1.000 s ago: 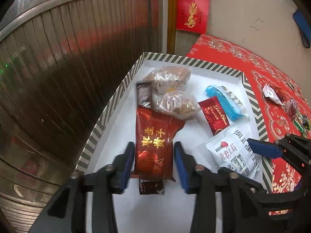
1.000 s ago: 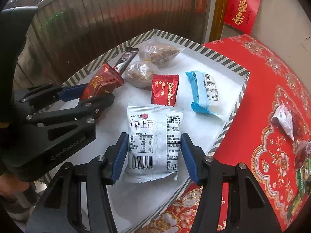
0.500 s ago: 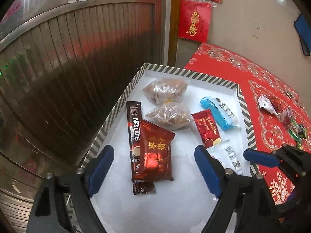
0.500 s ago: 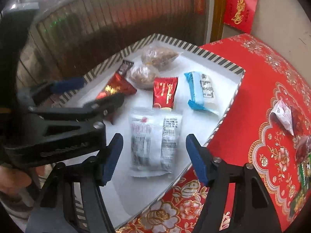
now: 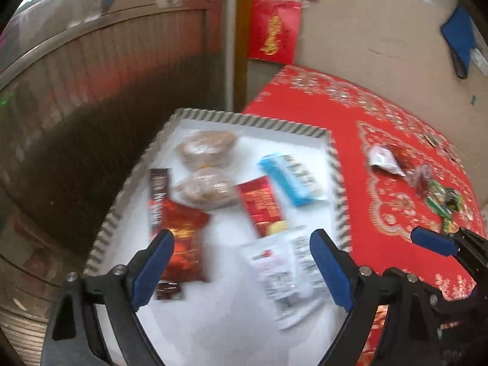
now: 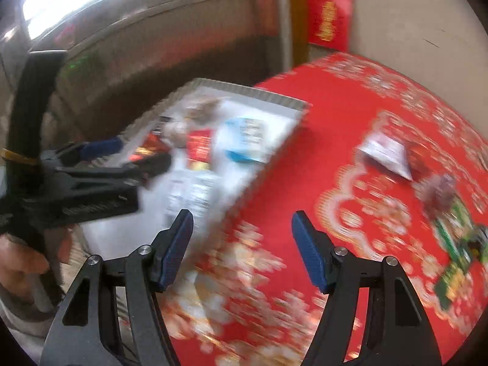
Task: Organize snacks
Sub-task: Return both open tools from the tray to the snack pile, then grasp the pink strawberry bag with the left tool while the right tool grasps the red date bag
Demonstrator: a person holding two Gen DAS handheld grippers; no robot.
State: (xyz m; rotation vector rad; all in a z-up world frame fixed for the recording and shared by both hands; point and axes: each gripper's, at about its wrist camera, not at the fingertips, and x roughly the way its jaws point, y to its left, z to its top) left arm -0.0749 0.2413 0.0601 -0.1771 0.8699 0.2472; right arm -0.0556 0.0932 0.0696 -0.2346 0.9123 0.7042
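Observation:
A white tray with a striped rim [image 5: 253, 120] holds a dark red packet [image 5: 183, 244], a coffee stick [image 5: 158, 198], two clear bags [image 5: 210, 189], a red packet [image 5: 259, 204], a blue packet [image 5: 289, 180] and a white packet [image 5: 283, 268]. My left gripper [image 5: 241, 238] hovers above the tray's near end, its jaws opening, and nothing is gripped. My right gripper [image 6: 242, 215] stands open over the red tablecloth [image 6: 335, 122], just right of the tray [image 6: 274, 97], and is empty. The views are blurred.
Loose snacks lie on the cloth at the right: a white wrapper [image 6: 387, 152] and a green packet [image 6: 457, 235]. A metal shutter [image 5: 91, 91] stands behind the tray. Red paper hangings [image 5: 274, 30] are on the wall. A hand [image 6: 18, 259] holds the left gripper.
Both grippers have opened and drawn back upward. The left let go of the dark red packet, the right of the white packet. The right has swung right, over the cloth.

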